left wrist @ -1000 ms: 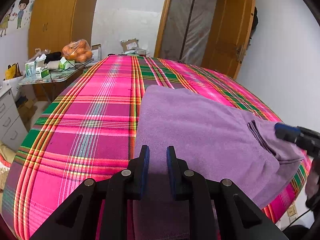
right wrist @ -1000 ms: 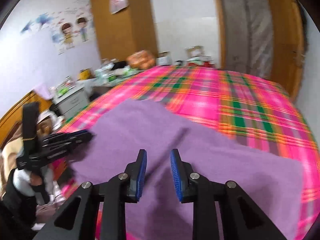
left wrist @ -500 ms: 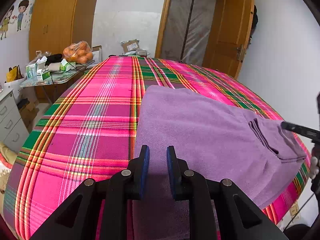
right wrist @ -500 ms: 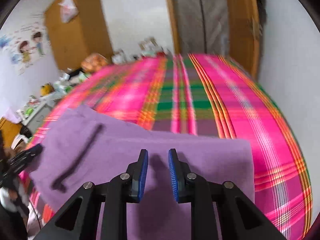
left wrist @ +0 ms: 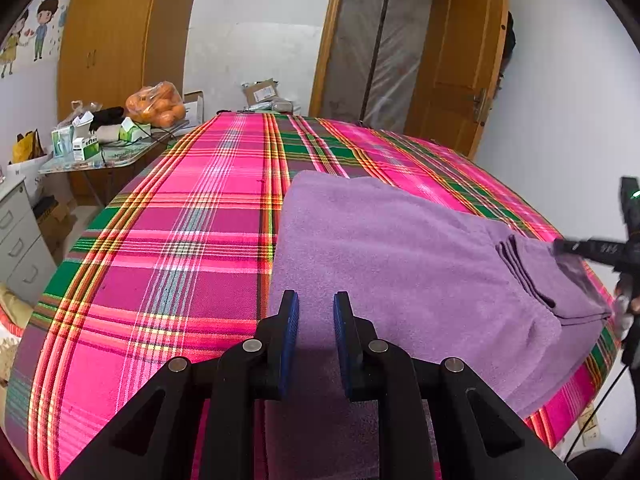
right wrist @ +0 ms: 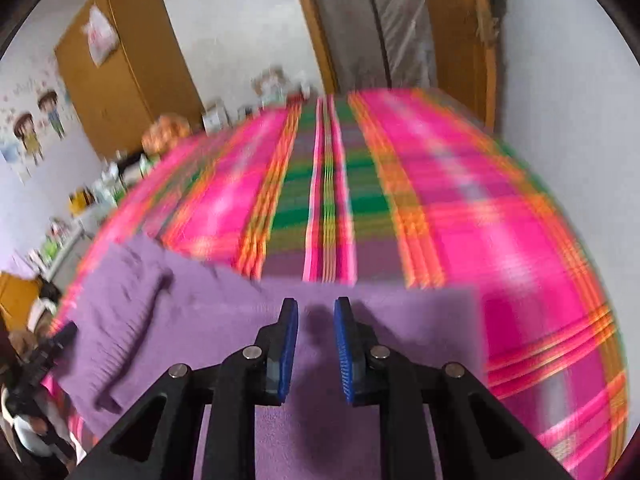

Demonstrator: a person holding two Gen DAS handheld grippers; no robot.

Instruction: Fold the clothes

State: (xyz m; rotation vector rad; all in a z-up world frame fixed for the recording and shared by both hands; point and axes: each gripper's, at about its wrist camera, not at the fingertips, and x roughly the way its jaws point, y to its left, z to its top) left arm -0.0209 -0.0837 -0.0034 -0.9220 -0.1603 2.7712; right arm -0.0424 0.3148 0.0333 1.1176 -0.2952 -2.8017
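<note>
Plaid bedspread (left wrist: 168, 240) carries purple cloth (left wrist: 380, 256) near wooden door (left wrist: 460, 60).

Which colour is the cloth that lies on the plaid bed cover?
The cloth is plain purple; the left wrist view shows it best.

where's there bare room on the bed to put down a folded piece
The widest bare stretch of plaid bedspread lies left of the purple garment, running to the bed's left edge. Another lies beyond it, toward the door. The near right is taken by the garment. The side table is crowded with an orange bag and boxes.
</note>
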